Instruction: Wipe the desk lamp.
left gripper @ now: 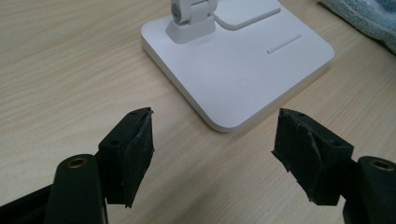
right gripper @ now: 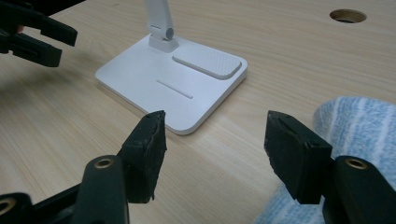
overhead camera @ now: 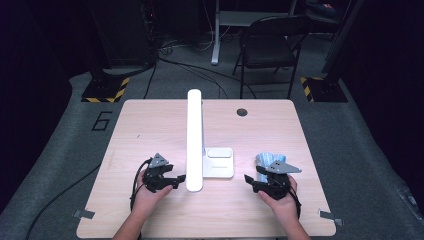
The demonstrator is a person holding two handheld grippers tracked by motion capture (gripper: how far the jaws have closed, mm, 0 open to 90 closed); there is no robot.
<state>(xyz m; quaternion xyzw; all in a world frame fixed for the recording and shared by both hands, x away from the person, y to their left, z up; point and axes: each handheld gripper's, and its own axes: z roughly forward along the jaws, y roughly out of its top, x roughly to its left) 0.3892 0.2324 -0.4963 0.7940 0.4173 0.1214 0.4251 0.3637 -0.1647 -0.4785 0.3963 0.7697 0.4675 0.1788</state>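
L gripper (overhead camera: pixel 176 179) & R gripper (overhead camera: pixel 248 179), both wide w/ nothing held, flank desk lamp base (overhead camera: pixel 218 167) at 9 & 3, ready to steady it; blue towel (overhead camera: pixel 270 159) waits by R.

Lamp arm (right gripper: pixel 158 18) cut off above; blue cloth (left gripper: pixel 369 18) cropped by edge

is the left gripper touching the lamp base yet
Apart. In the left gripper view, bare table shows between the open left gripper and the near corner of the white lamp base; neither of its fingers reaches it.
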